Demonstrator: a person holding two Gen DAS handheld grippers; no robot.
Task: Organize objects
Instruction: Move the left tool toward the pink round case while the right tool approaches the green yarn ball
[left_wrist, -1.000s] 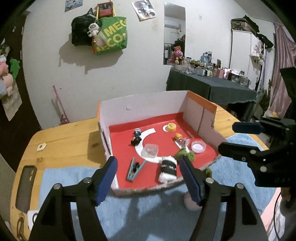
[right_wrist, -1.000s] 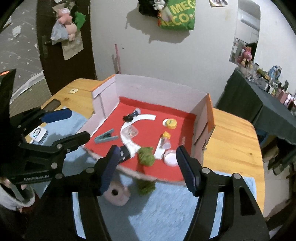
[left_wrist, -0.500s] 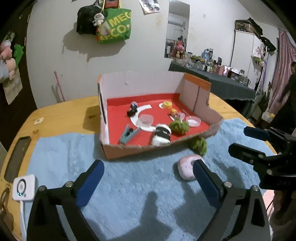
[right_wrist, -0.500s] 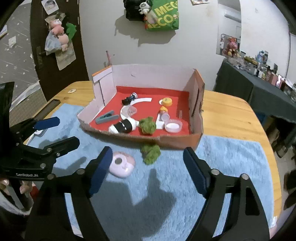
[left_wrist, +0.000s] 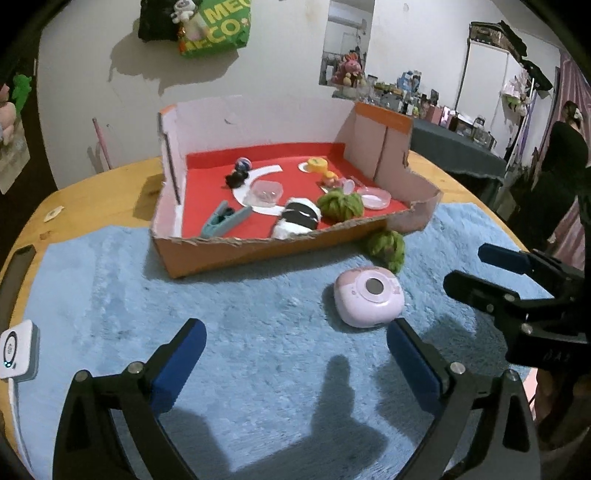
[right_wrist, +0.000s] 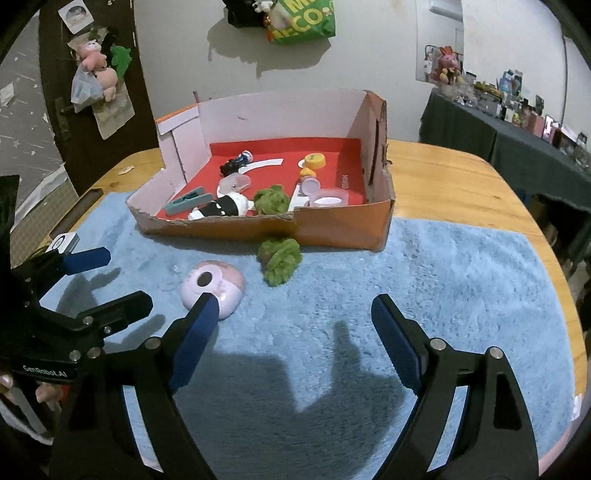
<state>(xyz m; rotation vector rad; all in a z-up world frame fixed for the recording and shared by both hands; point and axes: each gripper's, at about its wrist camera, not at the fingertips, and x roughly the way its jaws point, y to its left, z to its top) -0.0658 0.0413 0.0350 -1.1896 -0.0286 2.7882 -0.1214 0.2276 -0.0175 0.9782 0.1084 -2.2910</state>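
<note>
A pink rounded device (left_wrist: 367, 295) (right_wrist: 214, 284) lies on the blue rug in front of the cardboard box (left_wrist: 229, 251) (right_wrist: 332, 229). A green fuzzy ball (left_wrist: 386, 247) (right_wrist: 280, 258) rests on the rug against the box's front wall. The box's red floor holds a second green ball (left_wrist: 340, 205), a black-and-white roll (left_wrist: 297, 219), a teal clip (left_wrist: 221, 219) and small cups. My left gripper (left_wrist: 294, 332) (right_wrist: 122, 278) hovers open over bare rug, its right finger close beside the pink device. My right gripper (right_wrist: 294, 302) (left_wrist: 476, 269) is open too, with its left finger overlapping the device's near edge.
A small white gadget (left_wrist: 16, 350) sits at the rug's left edge beside a dark phone (left_wrist: 16, 266). The round wooden table (right_wrist: 443, 166) extends past the rug. A person in dark clothes (left_wrist: 565, 155) stands far right near a cluttered dark table (right_wrist: 517, 122).
Both grippers have drawn back from the box's front edge and sunk toward the rug. Their jaws have spread wider. The pink device and the loose green ball now lie in plain view.
</note>
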